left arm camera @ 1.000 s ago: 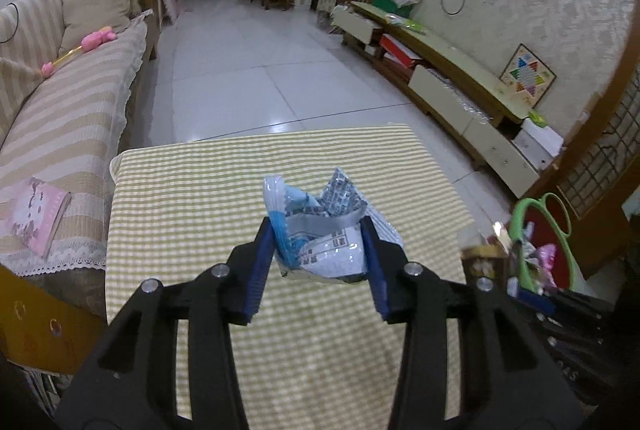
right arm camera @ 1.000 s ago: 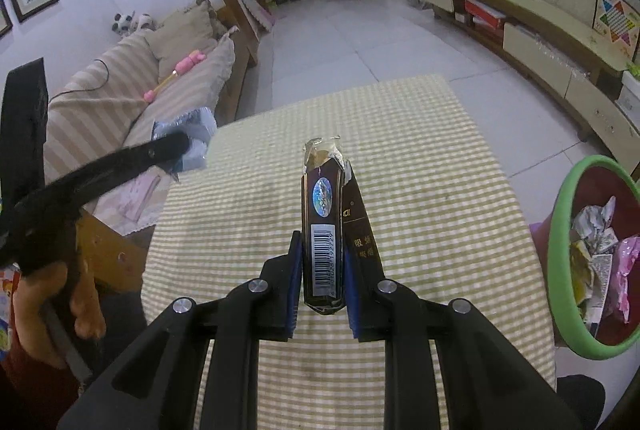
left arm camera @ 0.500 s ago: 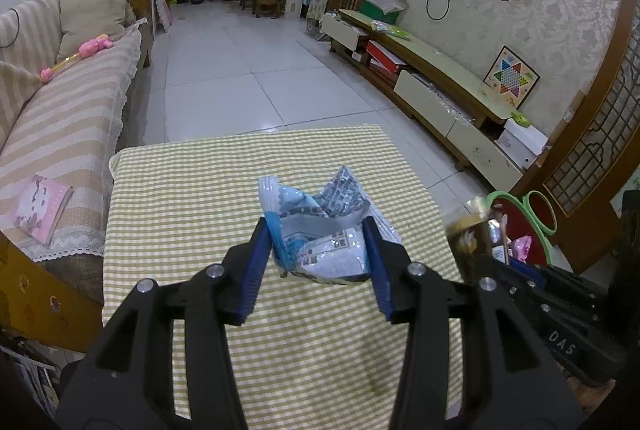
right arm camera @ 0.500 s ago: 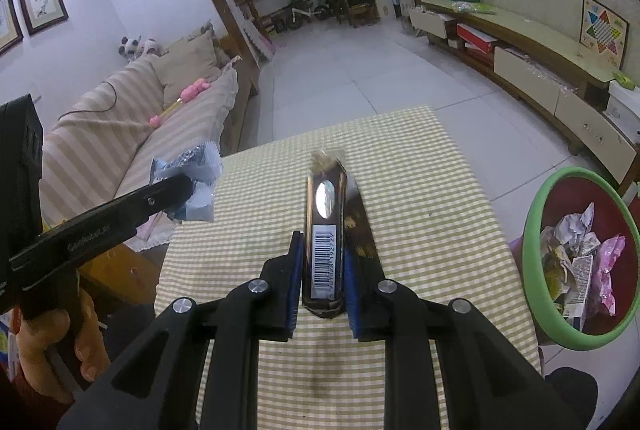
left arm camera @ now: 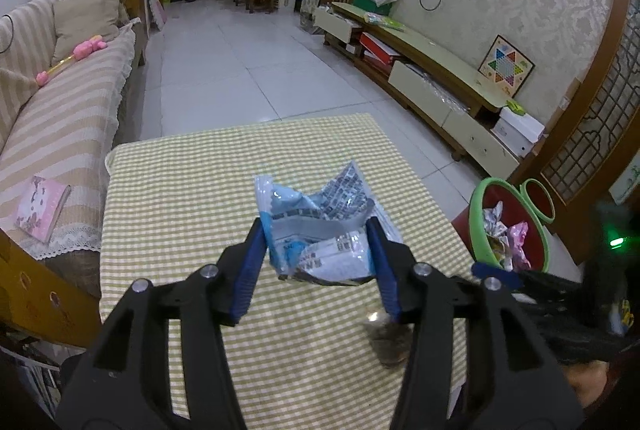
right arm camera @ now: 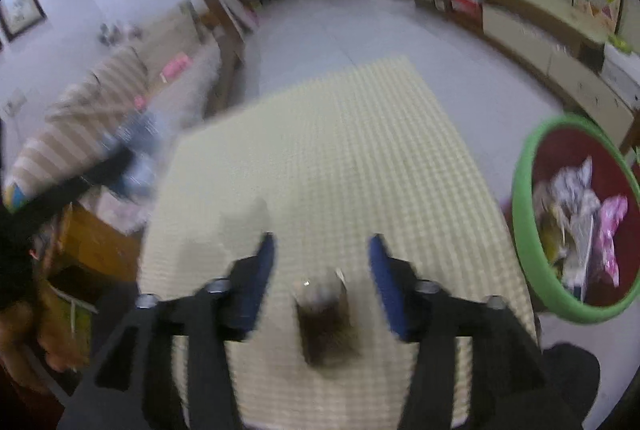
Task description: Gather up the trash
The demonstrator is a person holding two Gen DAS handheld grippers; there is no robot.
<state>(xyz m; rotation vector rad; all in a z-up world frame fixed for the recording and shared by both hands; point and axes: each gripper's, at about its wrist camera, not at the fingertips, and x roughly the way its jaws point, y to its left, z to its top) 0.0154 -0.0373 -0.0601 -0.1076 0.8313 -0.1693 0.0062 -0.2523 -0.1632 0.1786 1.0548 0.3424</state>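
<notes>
Trash-carrying is underway: left tool [left arm camera: 318,248] pinches a crumpled wrapper [left arm camera: 320,226], right tool [right arm camera: 322,254] gapes above a dark packet [right arm camera: 324,318]; next, reach the green-rimmed bin [left arm camera: 478,226].

You have two tongs – the left tongs [left arm camera: 316,254] and the right tongs [right arm camera: 322,262]. You can count one blue wrapper [left arm camera: 320,230], one dark packet [right arm camera: 324,322], one bench [left arm camera: 200,190] and two green-rimmed bins [left arm camera: 504,226] – the second bin [left arm camera: 538,200] is smaller.
</notes>
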